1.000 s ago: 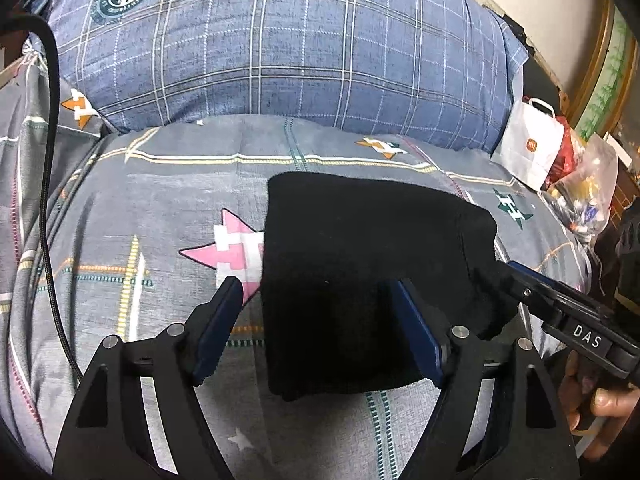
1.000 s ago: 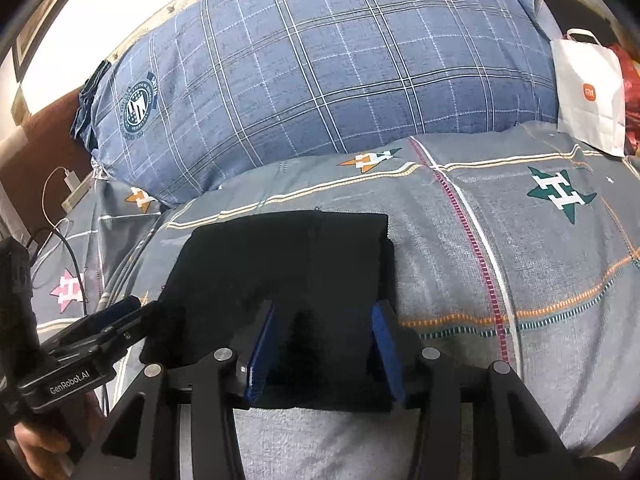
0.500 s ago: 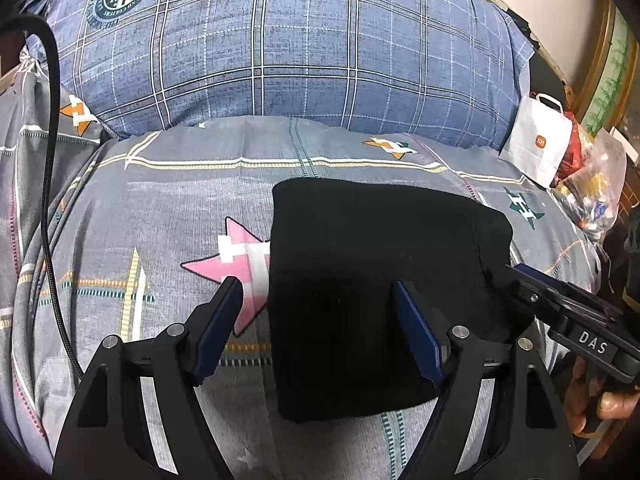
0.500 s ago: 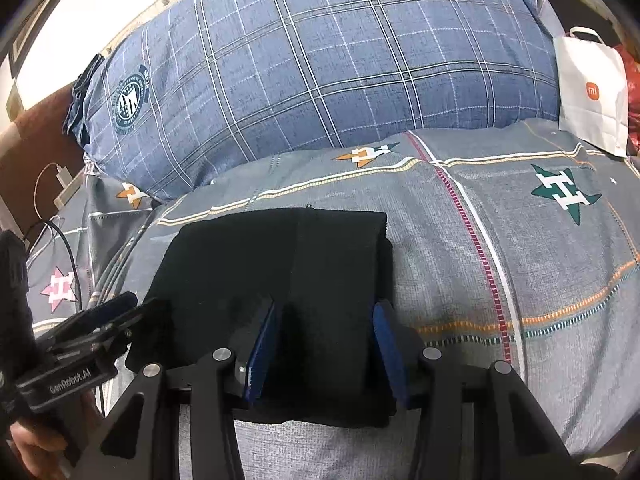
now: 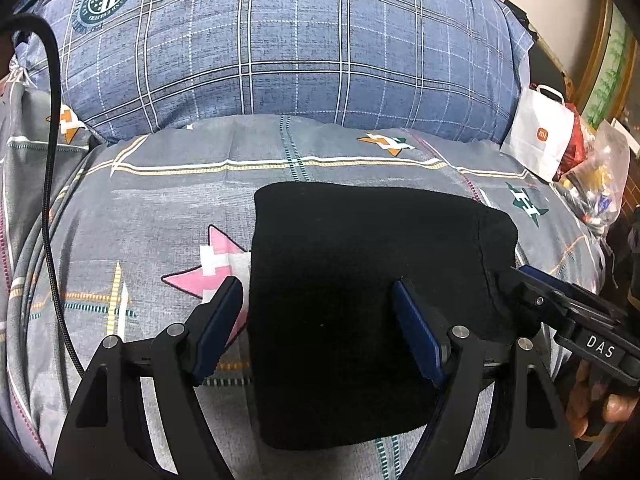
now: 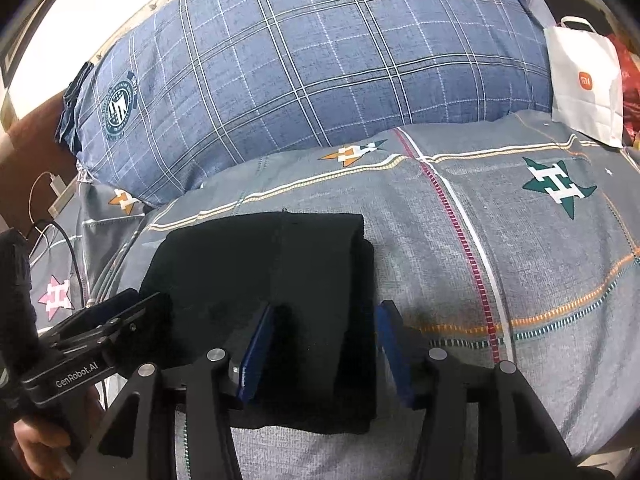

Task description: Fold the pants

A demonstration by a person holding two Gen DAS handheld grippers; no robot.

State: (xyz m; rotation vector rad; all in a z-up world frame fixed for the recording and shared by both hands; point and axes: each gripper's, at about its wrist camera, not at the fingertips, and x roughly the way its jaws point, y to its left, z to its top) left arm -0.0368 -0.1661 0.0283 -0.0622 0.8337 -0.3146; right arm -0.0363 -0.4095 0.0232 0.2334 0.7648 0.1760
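The black pants [image 5: 360, 280] lie folded into a compact rectangle on the grey patterned bedsheet [image 5: 140, 208]; they also show in the right wrist view [image 6: 272, 276]. My left gripper [image 5: 320, 332] is open and empty, its jaws straddling the left part of the bundle above its near edge. My right gripper [image 6: 324, 348] is open and empty over the bundle's right near corner. Each gripper shows at the edge of the other's view: the right one [image 5: 568, 316] at the pants' right side, the left one [image 6: 100, 328] at their left side.
A large blue plaid pillow [image 5: 280, 48] lies behind the pants. A white paper bag [image 5: 540, 136] and a clear bag of small items [image 5: 592, 184] sit at the bed's right edge. A black cable [image 5: 52, 200] runs down the left side.
Both grippers have drawn back slightly toward the near edge of the bundle. The folded pants lie still and keep their shape.
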